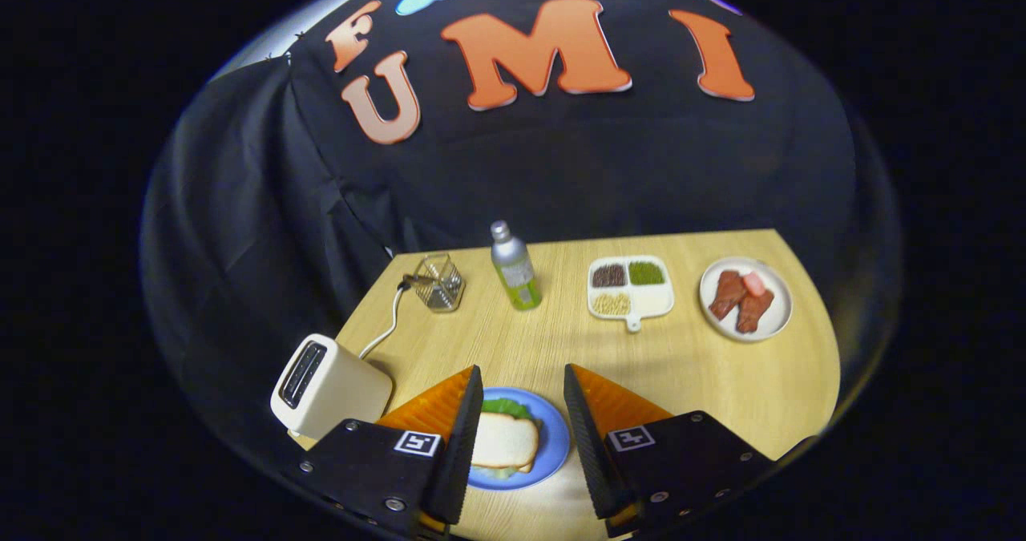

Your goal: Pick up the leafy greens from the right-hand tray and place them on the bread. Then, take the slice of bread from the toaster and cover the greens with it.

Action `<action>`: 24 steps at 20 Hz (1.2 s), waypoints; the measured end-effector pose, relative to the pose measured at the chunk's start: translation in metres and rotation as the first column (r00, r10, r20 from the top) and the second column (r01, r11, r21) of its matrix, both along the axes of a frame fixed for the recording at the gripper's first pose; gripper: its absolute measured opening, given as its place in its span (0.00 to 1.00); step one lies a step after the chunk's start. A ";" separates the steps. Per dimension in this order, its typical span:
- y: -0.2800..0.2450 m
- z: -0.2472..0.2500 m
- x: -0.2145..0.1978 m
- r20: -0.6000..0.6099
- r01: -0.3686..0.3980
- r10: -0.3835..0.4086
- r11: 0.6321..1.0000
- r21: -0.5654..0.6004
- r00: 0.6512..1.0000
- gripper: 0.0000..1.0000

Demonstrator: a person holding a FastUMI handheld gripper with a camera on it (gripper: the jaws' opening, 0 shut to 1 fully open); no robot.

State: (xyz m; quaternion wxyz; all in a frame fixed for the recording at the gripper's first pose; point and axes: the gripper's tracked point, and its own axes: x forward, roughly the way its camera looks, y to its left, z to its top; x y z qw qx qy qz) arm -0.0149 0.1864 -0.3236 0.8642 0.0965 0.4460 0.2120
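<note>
A: How far along is the sandwich?

B: It looks finished. At the lower middle of the frame a slice of bread (503,440) lies on the leafy greens (506,406), whose edge peeks out at its far side, all on the blue plate (553,445).

A: And the gripper (523,437)?

B: Its fingers are spread, holding nothing; the plate sits between and below them.

A: The toaster (327,386)?

B: Lower left, just beside the left finger; its slot looks dark, so I judge the bread already taken.

A: Anything else?

B: Farther up, a glass container (439,282), a bottle (515,266), a divided tray (632,287) and a white plate (781,316) with reddish pieces. Nothing seems left to do.
</note>
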 end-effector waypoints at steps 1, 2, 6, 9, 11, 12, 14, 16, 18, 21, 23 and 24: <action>-0.007 0.021 0.011 0.064 0.015 -0.015 1.000 0.000 0.998 0.62; -0.013 0.042 0.022 0.125 0.030 -0.030 1.000 0.004 0.992 0.64; -0.044 0.115 0.055 0.317 0.086 -0.086 0.996 0.012 0.945 0.77; -0.069 0.168 0.072 0.446 0.149 -0.140 0.989 0.015 0.884 0.86; -0.082 0.200 0.078 0.516 0.180 -0.165 0.983 0.023 0.840 0.90; -0.090 0.215 0.082 0.551 0.195 -0.173 0.981 0.019 0.817 0.91; -0.104 0.243 0.085 0.613 0.226 -0.187 0.974 0.014 0.768 0.92; -0.107 0.263 0.084 0.665 0.246 -0.193 0.969 0.013 0.722 0.92; -0.117 0.289 0.083 0.711 0.268 -0.194 0.963 0.009 0.675 0.94; -0.129 0.301 0.080 0.737 0.306 -0.193 0.952 -0.020 0.648 0.95; -0.137 0.315 0.079 0.759 0.326 -0.195 0.945 -0.025 0.621 0.96; -0.141 0.320 0.077 0.769 0.334 -0.193 0.942 -0.027 0.609 0.96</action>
